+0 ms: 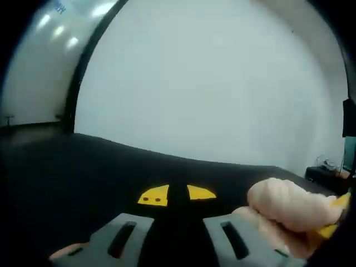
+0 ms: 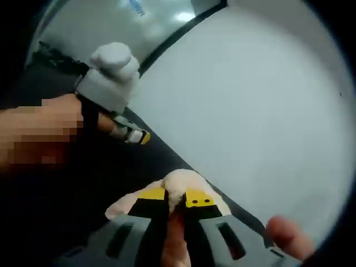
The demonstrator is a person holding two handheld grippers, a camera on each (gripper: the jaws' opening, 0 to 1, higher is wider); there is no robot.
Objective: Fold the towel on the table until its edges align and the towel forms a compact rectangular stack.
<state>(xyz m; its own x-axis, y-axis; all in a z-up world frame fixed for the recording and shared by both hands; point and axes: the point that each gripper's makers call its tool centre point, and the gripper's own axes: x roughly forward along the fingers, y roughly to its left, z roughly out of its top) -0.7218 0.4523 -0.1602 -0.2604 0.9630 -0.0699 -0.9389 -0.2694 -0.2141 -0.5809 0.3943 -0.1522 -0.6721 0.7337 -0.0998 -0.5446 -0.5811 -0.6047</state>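
Note:
The towel (image 2: 179, 183) is a peach-coloured bunch pinched between the yellow-tipped jaws of my right gripper (image 2: 175, 196), which is shut on it just above the black table (image 2: 83, 194). In the left gripper view the same towel bunch (image 1: 289, 203) hangs at the lower right, with a yellow tip of the right gripper (image 1: 340, 201) beside it. My left gripper (image 1: 177, 194) hovers over the dark table (image 1: 83, 172) with its jaws close together and nothing seen between them. The left gripper (image 2: 133, 135) also appears from the upper left in the right gripper view, apart from the towel.
A white wall (image 1: 222, 83) rises behind the table's far edge. A hand (image 2: 39, 133) holds the left gripper's grey body, and a fingertip (image 2: 285, 235) shows at the lower right. Dark equipment (image 1: 328, 172) stands at the far right beyond the table.

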